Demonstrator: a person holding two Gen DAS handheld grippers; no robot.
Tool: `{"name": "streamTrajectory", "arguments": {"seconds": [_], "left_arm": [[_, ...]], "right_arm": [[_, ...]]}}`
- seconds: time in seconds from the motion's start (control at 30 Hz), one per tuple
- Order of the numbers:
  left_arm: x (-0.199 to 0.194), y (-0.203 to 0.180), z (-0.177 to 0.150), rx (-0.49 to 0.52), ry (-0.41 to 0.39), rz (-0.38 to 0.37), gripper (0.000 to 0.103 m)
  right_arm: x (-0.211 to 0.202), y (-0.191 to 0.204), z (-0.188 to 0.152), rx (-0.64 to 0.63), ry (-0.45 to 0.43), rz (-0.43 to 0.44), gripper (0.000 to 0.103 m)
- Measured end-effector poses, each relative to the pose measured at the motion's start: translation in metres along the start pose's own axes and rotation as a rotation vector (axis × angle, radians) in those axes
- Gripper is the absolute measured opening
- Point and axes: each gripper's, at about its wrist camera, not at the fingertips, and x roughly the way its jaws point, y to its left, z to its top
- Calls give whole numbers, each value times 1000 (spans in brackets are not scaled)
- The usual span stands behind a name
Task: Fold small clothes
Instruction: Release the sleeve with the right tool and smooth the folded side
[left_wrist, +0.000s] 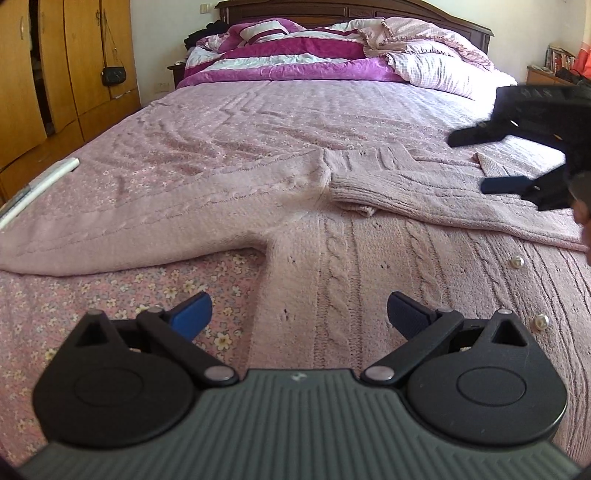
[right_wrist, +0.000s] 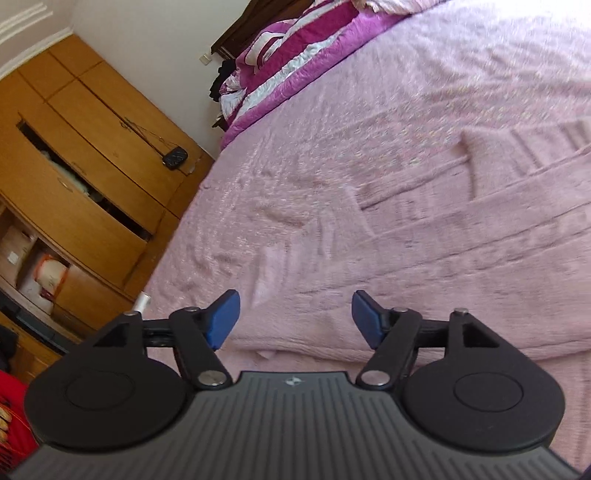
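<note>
A pale pink cable-knit cardigan (left_wrist: 369, 258) with pearl buttons (left_wrist: 516, 262) lies flat on the bed. One sleeve (left_wrist: 129, 229) stretches out to the left; the other sleeve (left_wrist: 424, 192) is folded across the body. My left gripper (left_wrist: 299, 314) is open and empty, low over the cardigan's left edge. My right gripper (left_wrist: 484, 160) is open and empty above the folded sleeve at the right. In the right wrist view the right gripper (right_wrist: 295, 317) hovers open over the blurred knit (right_wrist: 424, 258).
The bed has a pink floral cover (left_wrist: 110, 306). Purple and pink quilts (left_wrist: 295, 51) are piled at the headboard. A wooden wardrobe (left_wrist: 55, 74) stands left of the bed with a small black bag (left_wrist: 113, 75) hanging on it. A white tube (left_wrist: 40, 184) lies at the bed's left edge.
</note>
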Motion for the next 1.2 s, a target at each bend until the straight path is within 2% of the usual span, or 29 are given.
{"name": "streamTrajectory", "arguments": {"seconds": [0.17,0.33,0.6,0.77,0.8,0.83,0.87,0.93,0.97,1.07,1.2], "left_arm": [[2,-2,1,1,1,2,103],[4,-6,3,-8,11,-3,103],[6,-3,4,-18,17,3,103],[9,0,7,-21,28,10,103],[10,1,8,-23,25,9,103],[9,2,9,-25,19,7,103],[9,3,9,-27,13,4,103],[11,4,12,-34,6,-5,103],[13,3,14,-35,12,-7,103],[20,-1,20,-31,23,-7,103],[26,-6,25,-51,15,-33,103]], "right_arm": [[-22,-12,-10,-88,-21,-100,77],[-27,-11,-19,-216,-6,-190,78],[11,16,-43,-561,63,-332,79],[31,15,-49,-631,33,-401,77],[32,14,-49,-629,21,-404,75],[32,13,-48,-623,6,-406,64],[32,13,-47,-617,-14,-419,45],[24,10,-40,-583,-55,-437,21],[18,7,-36,-555,-79,-424,16],[-2,0,-28,-537,-144,-439,14],[-21,-14,-27,-552,-141,-469,14]]}}
